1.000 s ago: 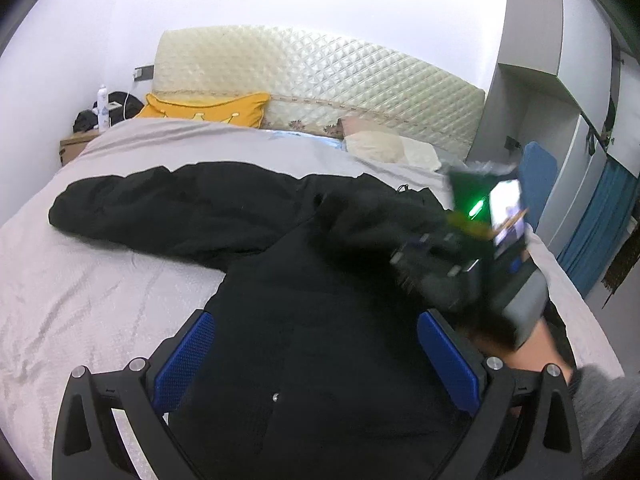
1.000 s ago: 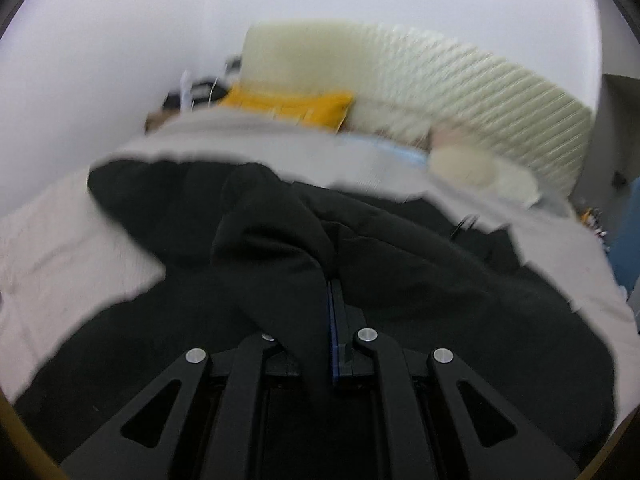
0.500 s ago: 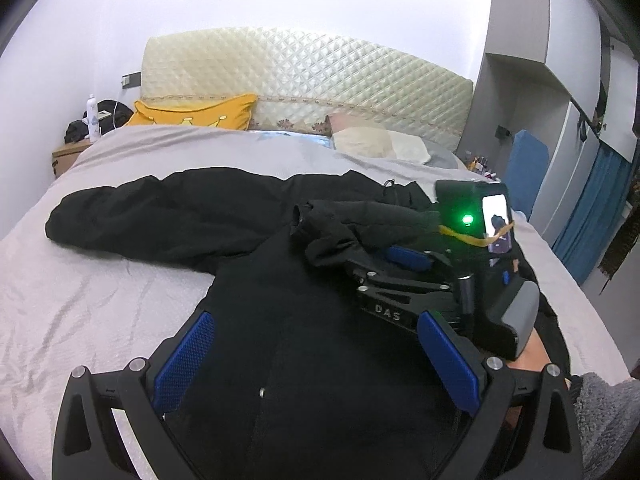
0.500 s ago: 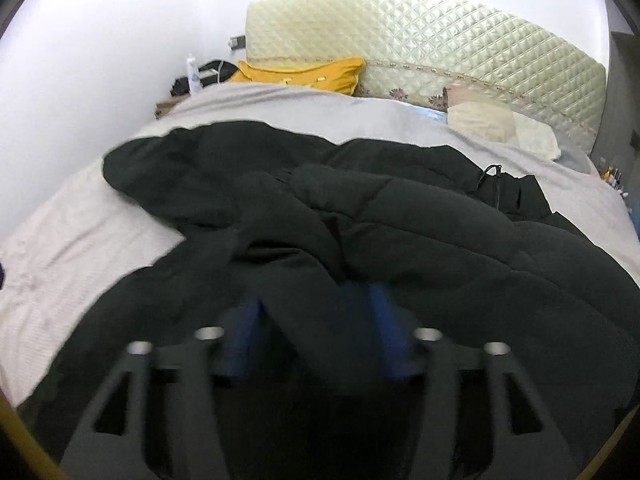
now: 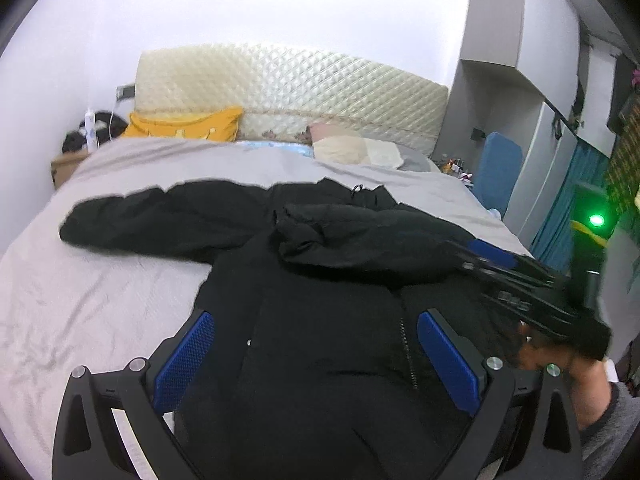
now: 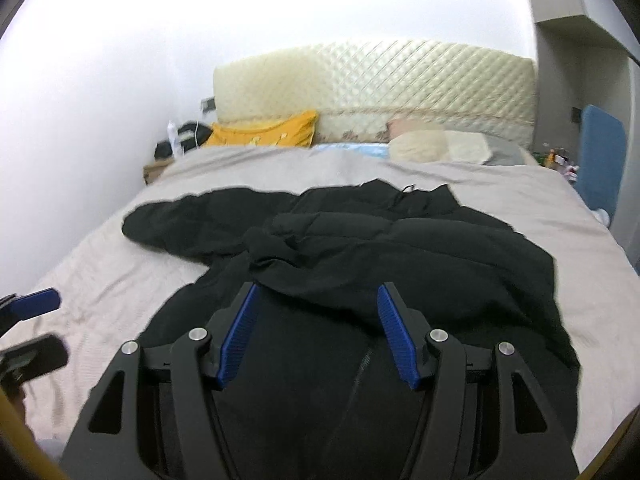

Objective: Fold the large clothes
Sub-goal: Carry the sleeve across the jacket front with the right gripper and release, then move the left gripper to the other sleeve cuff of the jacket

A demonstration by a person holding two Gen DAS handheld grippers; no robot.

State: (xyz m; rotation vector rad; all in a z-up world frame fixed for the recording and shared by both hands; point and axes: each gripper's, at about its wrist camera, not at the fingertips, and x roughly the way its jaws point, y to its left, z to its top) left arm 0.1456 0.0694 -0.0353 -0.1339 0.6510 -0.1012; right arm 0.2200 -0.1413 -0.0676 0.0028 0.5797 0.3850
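A large black padded jacket (image 5: 320, 320) lies front up on the grey bed, also in the right wrist view (image 6: 400, 260). Its right sleeve (image 5: 360, 240) is folded across the chest. Its left sleeve (image 5: 160, 220) stretches out to the left. My left gripper (image 5: 316, 352) is open and empty above the jacket's lower front. My right gripper (image 6: 318, 324) is open and empty above the zipper, just short of the folded sleeve's cuff (image 6: 272, 252). It also shows at the right of the left wrist view (image 5: 500, 264), held by a hand.
The grey bedsheet (image 5: 80, 300) spreads to the left. A yellow pillow (image 5: 188, 126), a beige pillow (image 5: 356, 150) and a quilted headboard (image 5: 300, 84) are at the far end. A nightstand (image 5: 66, 164) stands far left, a blue chair (image 5: 496, 172) and wardrobe right.
My right gripper has let go of the right sleeve, which now rests across the chest, and has drawn back and to the right, open. The left gripper stays open and has risen slightly.
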